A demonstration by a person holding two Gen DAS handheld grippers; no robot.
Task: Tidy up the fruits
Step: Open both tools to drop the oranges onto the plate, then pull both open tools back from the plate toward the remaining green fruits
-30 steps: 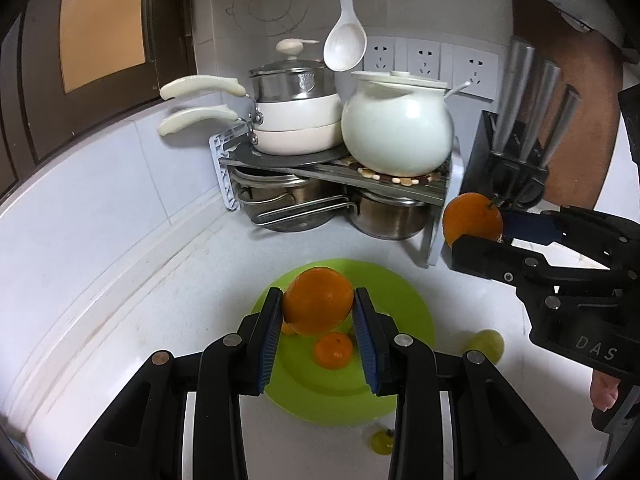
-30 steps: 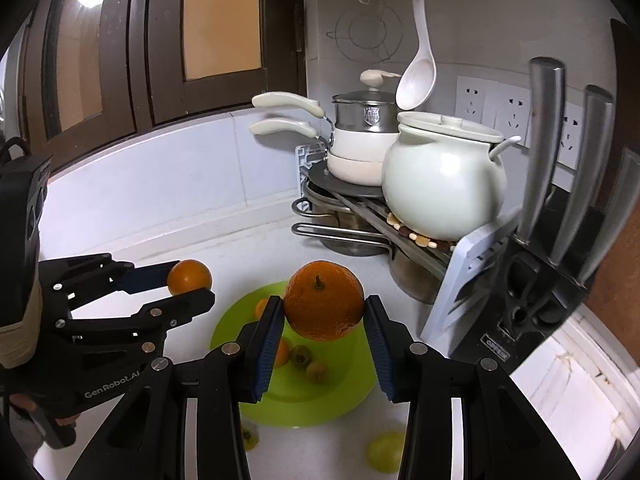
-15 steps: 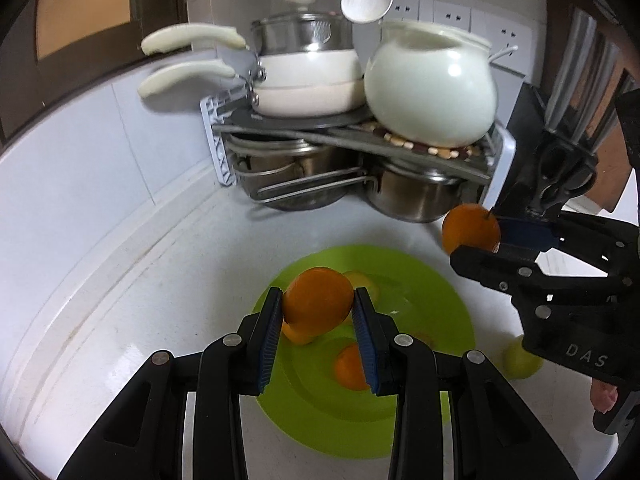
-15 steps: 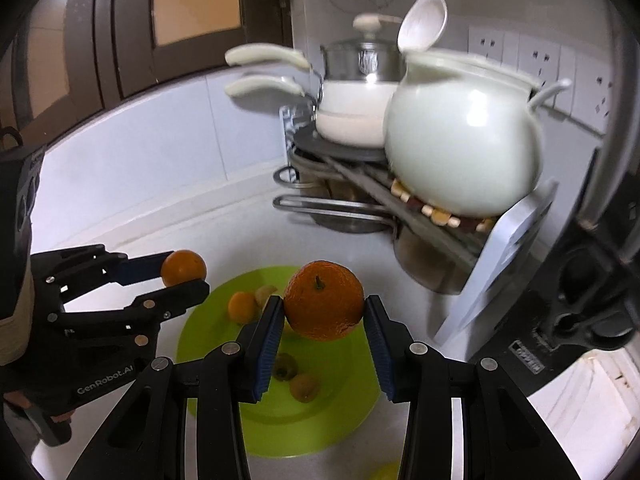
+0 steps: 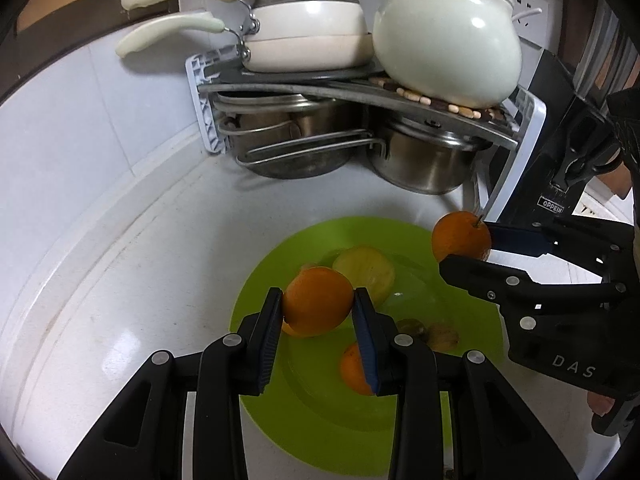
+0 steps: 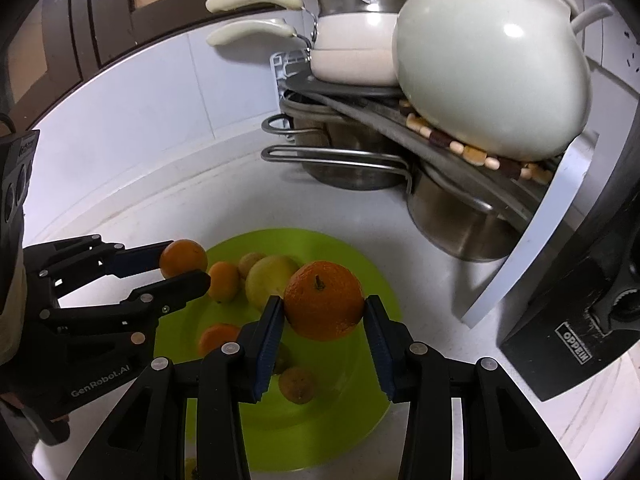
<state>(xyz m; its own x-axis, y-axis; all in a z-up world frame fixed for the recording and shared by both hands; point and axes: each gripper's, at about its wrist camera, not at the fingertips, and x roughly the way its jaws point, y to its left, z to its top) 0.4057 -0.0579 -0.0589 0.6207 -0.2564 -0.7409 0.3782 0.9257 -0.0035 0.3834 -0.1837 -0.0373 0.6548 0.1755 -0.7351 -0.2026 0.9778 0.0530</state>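
Starting at my left, the left gripper point(image 5: 318, 312) has its jaws closed about as far as the small orange point(image 5: 318, 301) allows, both blue pads pressed to its sides. I'm holding that fruit above the left part of the green plate point(image 5: 460, 420), and I judge it not yet touching the plate or the fruit under it.

In the middle, the plate sits on the white counter point(image 6: 224, 200) and already carries several pieces: a pale yellow-green fruit point(image 6: 272, 280), a small orange one point(image 6: 224, 280) just beside it, another orange one point(image 6: 218, 338) nearer me, and a brownish little fruit point(image 6: 298, 384) toward the front (there is a second dull one in the left view, partly behind my finger). So a fair share of the sorting looks done.

Further right, the right gripper point(image 6: 323, 320) is closed on the large orange point(image 6: 323, 305), stem up, pads against both flanks. It hangs over the right half of the plate, and again I can't say it has landed.

What's left, as I read it: lower both oranges into free spots and let go. Something small and dark lies on the counter at the plate's near edge; whether it's a stray fruit I can't tell. The pot rack point(image 5: 360, 92) behind stays clear of my work.
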